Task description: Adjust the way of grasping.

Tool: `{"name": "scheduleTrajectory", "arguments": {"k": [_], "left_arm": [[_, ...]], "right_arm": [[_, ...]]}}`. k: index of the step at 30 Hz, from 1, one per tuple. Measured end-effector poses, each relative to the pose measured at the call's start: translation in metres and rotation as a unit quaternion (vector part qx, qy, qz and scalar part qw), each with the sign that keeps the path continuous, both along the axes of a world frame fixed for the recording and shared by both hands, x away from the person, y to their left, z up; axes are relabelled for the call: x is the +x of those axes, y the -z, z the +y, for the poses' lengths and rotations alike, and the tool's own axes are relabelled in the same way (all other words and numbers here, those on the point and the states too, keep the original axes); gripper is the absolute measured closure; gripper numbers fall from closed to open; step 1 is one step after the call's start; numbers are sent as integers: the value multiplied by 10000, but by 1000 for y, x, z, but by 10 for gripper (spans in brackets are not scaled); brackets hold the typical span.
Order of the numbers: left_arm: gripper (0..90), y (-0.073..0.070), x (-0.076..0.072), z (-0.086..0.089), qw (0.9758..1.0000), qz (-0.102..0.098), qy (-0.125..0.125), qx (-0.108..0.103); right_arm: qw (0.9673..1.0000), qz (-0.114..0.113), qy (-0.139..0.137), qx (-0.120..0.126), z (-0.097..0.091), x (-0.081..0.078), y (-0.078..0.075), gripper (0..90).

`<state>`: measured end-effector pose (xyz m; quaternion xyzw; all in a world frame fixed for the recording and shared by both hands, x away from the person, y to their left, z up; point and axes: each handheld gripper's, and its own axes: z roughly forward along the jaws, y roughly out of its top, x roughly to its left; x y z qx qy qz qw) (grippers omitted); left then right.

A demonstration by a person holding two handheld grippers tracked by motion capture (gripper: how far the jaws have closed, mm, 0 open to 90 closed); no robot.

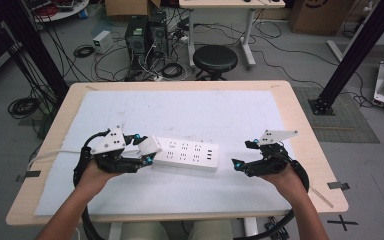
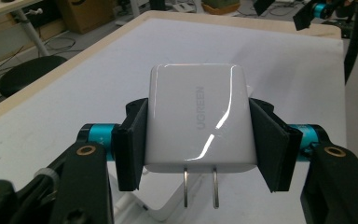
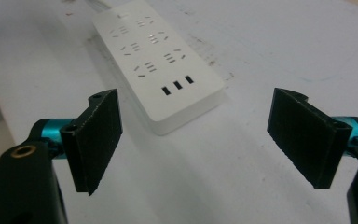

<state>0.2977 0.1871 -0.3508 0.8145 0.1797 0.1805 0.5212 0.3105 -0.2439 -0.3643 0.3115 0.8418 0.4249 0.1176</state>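
Clearly, the left gripper (image 2: pixel 199 140) is clenched on a white charger (image 2: pixel 199 119): its two black pads press on both flat sides of the charger, and the two metal pins (image 2: pixel 200 186) point down toward the camera. From the high view, this gripper (image 1: pixel 147 150) holds the charger (image 1: pixel 150 145) just at the left end of the white power strip (image 1: pixel 187 154), which lies on the white sheet (image 1: pixel 180 112) covering the table (image 1: pixel 300 125). I cannot tell if the charger touches the strip. The right gripper (image 3: pixel 200 140) is released, its jaws standing wide apart with nothing between them; it is near the right end of the power strip (image 3: pixel 161 65), not touching it.
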Motion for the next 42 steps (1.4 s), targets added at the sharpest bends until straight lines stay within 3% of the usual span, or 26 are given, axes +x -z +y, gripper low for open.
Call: {"name": "scheduleTrajectory", "arguments": {"k": [5,12,22,28,34,42], "left_arm": [[425,2,-3,-8,9998,-58,197,83],[425,4,-9,-12,9989,-144,394,198],[425,10,-13,-19,9969,-339,571,431],[425,11,-12,-25,9949,-438,738,539],[425,14,-11,-32,9931,-558,833,614],[425,19,-9,-38,9906,-703,861,792]], "right_arm": [[9999,41,-106,15,9,-1,-2,181],[9985,402,-317,185,22,1,-1,181],[9932,788,-586,622,41,6,-6,182],[9904,919,-738,716,53,5,-6,182],[9861,1074,-893,900,67,6,-6,182],[9755,1542,-1033,1184,80,13,-3,181]]}}
